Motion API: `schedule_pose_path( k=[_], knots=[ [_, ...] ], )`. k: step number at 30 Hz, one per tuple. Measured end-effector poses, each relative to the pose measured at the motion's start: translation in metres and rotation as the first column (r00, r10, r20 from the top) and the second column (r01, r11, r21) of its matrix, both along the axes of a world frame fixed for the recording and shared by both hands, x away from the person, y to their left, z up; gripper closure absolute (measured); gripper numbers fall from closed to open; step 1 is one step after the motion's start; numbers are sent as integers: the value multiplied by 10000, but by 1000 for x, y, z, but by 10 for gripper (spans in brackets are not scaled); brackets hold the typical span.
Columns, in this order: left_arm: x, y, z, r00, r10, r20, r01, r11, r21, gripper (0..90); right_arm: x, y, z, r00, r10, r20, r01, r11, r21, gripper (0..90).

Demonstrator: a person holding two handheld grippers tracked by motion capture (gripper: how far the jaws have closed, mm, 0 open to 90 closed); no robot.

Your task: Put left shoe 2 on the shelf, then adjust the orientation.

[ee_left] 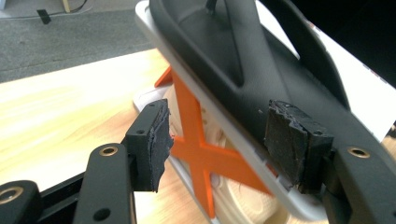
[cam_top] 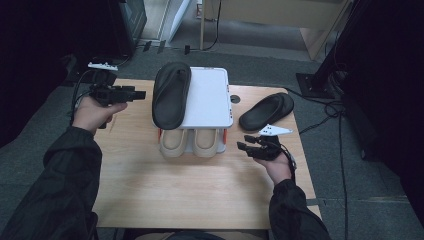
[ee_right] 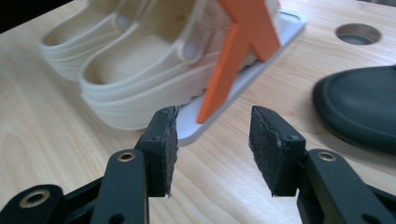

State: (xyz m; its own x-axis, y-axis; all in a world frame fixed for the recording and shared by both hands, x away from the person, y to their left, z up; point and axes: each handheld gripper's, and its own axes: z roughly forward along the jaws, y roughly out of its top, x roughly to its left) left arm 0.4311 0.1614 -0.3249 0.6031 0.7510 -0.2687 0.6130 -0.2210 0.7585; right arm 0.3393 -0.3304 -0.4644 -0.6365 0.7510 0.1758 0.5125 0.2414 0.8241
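Standing near the far edge of the table (cam_top: 150, 200), a white two-level shoe rack (cam_top: 212, 97) with orange cross-braces (ee_left: 198, 149) was seen. One black slipper (cam_top: 171, 94) had been laid on the rack's top shelf, along its left side, with its far end reaching past the shelf's far edge. A pair of beige clogs (cam_top: 189, 142) was stored on the lower shelf, the heels turned toward the near edge of the table. A second black slipper (cam_top: 266, 111) was lying on the bare wood close to the table's right edge, just beside the round cable hole (cam_top: 235, 99) near the far right corner.

The left gripper (cam_top: 140, 94) was held by the left hand (cam_top: 95, 112) near the far left corner, pointed at the slipper on the rack but apart from it. Its jaws were spread wide, and nothing was clamped between the pads (ee_left: 156, 140); in the left gripper view the slipper's sole edge was seen just beyond them. The right gripper (cam_top: 247, 147) was held just right of the rack and near the second slipper. Its jaws were likewise spread, with only bare wood between the pads (ee_right: 169, 149).
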Motion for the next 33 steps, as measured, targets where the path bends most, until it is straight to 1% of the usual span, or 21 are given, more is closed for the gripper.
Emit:
schedule_pose_path(
  k=[3,5,8,10,12,13,15,16,18,19,20,24,26,28,29,31,33],
  knots=[
    [-5,2,-7,9999,-82,78,82,10000,-34,401,3,-4,-1,9999,-154,-58,155,9999,17,522],
    [-8,2,-12,9998,-171,134,171,9999,7,401,7,-7,-3,9996,-265,-25,264,9996,-95,523],
    [-13,2,-19,9993,-275,256,275,9996,13,397,12,-11,-4,9990,-440,-16,439,9990,-107,523],
    [-15,2,-24,9993,-330,190,329,9995,33,395,15,-15,-4,9982,-589,-75,589,9983,-21,524],
    [-18,2,-30,9990,-395,215,392,9991,142,393,19,-18,-3,9972,-753,-24,753,9972,33,524],
    [-20,2,-34,9991,-381,166,380,9993,64,393,20,-19,-3,9968,-799,-52,800,9968,41,525],
    [-22,3,-40,9992,-380,126,380,9993,-25,393,23,-22,-3,9958,-917,47,917,9958,61,525],
    [-24,3,-43,9992,-391,103,392,9992,-42,392,24,-22,-3,9954,-962,-8,962,9954,54,525],
    [-26,4,-49,9990,-425,139,426,9991,-37,391,26,-23,-4,9950,-1003,-3,1003,9950,-25,525],
    [-28,4,-51,9989,-440,171,439,9990,31,390,27,-24,-4,9949,-1004,16,1004,9949,-102,526],
    [-29,5,-53,9989,-440,189,439,9990,50,391,29,-24,-5,9944,-1054,24,1055,9944,-85,525],
    [-33,6,-64,9989,-458,16,458,9989,9,390,36,-25,-8,9938,-1109,-17,1109,9936,-230,528],
    [-34,6,-68,9988,-491,-17,491,9988,57,386,39,-26,-11,9933,-1150,-130,1148,9933,-143,529],
    [-37,6,-71,9989,-467,88,465,9987,207,387,43,-26,-13,9927,-1198,-159,1198,9928,-39,531],
    [-37,7,-72,9987,-514,41,513,9985,205,388,45,-27,-15,9928,-1196,-79,1195,9927,-146,533],
    [-39,8,-74,9985,-550,38,549,9984,168,389,48,-27,-17,9928,-1197,-83,1195,9925,-269,534],
    [-41,8,-76,9986,-532,23,532,9985,147,390,51,-29,-17,9911,-1330,-35,1328,9908,-252,537]
  ],
)
